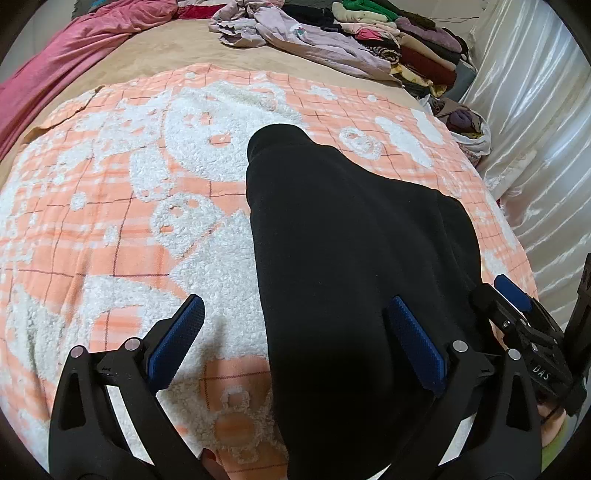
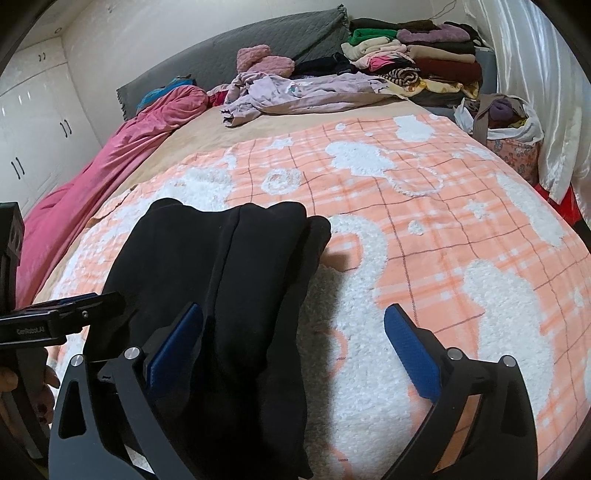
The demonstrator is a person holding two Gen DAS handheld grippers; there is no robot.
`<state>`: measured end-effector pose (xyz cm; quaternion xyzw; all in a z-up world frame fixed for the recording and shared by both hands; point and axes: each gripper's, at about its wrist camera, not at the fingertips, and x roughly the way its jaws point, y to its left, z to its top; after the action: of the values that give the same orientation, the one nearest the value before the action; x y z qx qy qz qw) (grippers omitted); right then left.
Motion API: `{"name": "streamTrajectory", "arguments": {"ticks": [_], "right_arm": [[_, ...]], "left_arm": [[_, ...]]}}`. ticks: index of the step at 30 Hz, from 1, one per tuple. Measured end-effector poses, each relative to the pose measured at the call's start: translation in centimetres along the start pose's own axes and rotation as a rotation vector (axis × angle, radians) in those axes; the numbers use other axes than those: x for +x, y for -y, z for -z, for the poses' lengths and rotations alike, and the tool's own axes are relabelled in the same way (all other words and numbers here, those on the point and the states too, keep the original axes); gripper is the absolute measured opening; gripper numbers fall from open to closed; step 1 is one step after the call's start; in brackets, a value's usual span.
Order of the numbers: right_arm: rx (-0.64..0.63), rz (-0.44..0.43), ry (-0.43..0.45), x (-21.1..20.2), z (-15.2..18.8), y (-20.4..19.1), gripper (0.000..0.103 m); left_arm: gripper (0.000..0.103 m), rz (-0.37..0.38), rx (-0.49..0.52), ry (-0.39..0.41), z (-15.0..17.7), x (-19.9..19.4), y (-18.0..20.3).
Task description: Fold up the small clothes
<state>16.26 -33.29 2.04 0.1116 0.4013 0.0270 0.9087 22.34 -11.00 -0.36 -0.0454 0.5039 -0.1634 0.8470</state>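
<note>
Left gripper (image 1: 295, 332): seen from the left wrist view, its jaws stand wide apart and grip nothing; no earlier picture is at hand.
Left gripper pads (image 1: 179, 338): blue and ribbed; one is over the blanket, the other over the black cloth, and whether it touches the cloth cannot be told.
Black garment (image 1: 351, 258): it lies folded in a long shape on the blanket and runs from the near edge of the view toward the far side.
Blanket (image 1: 110, 206): orange checks with white fluffy figures, spread over the bed.
Right gripper in left view (image 1: 511, 291): at the right edge, just beside the garment; only a part shows.
Clothes pile (image 1: 406, 40): folded pieces stacked at the far right corner of the bed, well apart from the garment.
Lilac garment (image 1: 295, 33): crumpled, near the pile.
Right gripper (image 2: 293, 332): in the right wrist view its jaws also stand wide apart, nothing pressed between them.
Right gripper pads (image 2: 412, 350): one over the white fluffy part of the blanket (image 2: 443, 221), the other over the black garment (image 2: 221, 258).
Pink duvet (image 2: 92, 177): bunched along the left side of the bed.
Bag (image 2: 509, 136): near the white curtain (image 2: 535, 74), filled with cloth.
Person's hand (image 2: 44, 391): at the lower left, holding the left gripper's handle.
</note>
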Motion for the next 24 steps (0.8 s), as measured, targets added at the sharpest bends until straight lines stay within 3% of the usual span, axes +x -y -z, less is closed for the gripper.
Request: {"name": "streamTrajectory", "arguments": {"ticks": [24], "right_arm": [[-0.028, 0.001, 0.037, -1.9, -0.2, -0.8, 0.098]], "left_arm": [[0.094, -0.064, 0.020, 0.028, 1.1, -1.9, 0.2]]}}
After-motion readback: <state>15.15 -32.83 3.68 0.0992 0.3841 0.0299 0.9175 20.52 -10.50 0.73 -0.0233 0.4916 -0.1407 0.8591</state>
